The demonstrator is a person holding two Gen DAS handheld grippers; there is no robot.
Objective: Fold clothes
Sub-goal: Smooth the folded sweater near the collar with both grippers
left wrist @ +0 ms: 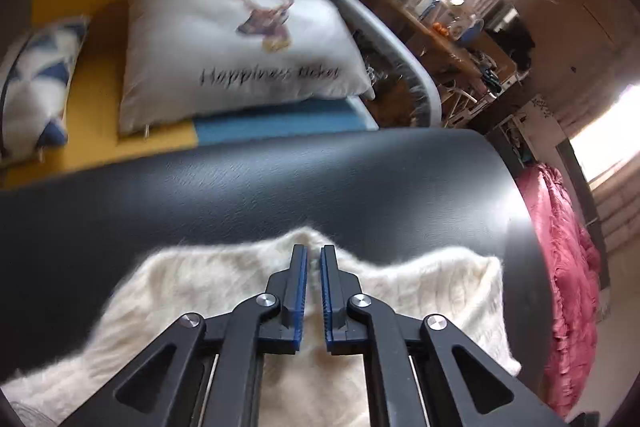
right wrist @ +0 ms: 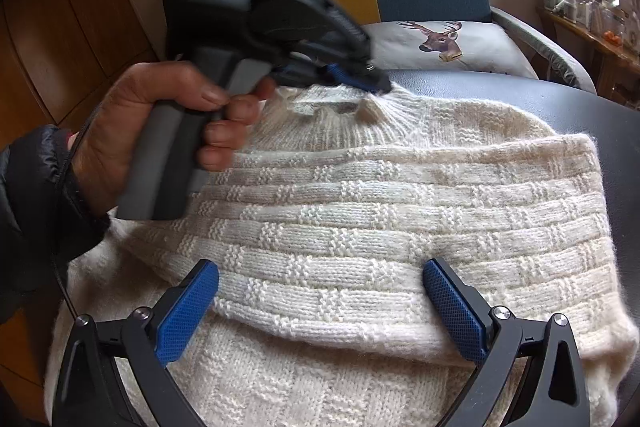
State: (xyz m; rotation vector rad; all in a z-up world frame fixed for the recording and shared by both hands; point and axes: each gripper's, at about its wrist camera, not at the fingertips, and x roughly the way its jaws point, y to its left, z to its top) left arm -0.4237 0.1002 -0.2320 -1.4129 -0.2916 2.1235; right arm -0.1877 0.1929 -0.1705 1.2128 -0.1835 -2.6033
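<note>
Lying on the dark round table, the cream knitted sweater is already partly folded: its lower part has been brought up over the body, leaving a doubled edge that runs across near the bottom of the right wrist view, with the collar at the far side, towards the sofa.

From where I stand, the left gripper is down at the collar end, held by a hand in a dark puffy sleeve. Its blue-padded tongs are nearly together with only a thin slit between them, and a peak of knit rises right at their tips. It looks as though they pinch the collar, but whether wool is really caught between them I cannot tell.

The right gripper hovers over the folded edge with its tongs wide apart, gripping nothing, one blue pad on each side of a broad band of the knit.

My judgement is that the job is somewhere past halfway. One fold across is made and lies fairly flat; the bundle is still wide, so at least one more fold and some smoothing seem to be left. A deer cushion sits on the sofa behind, well clear of the work.
</note>
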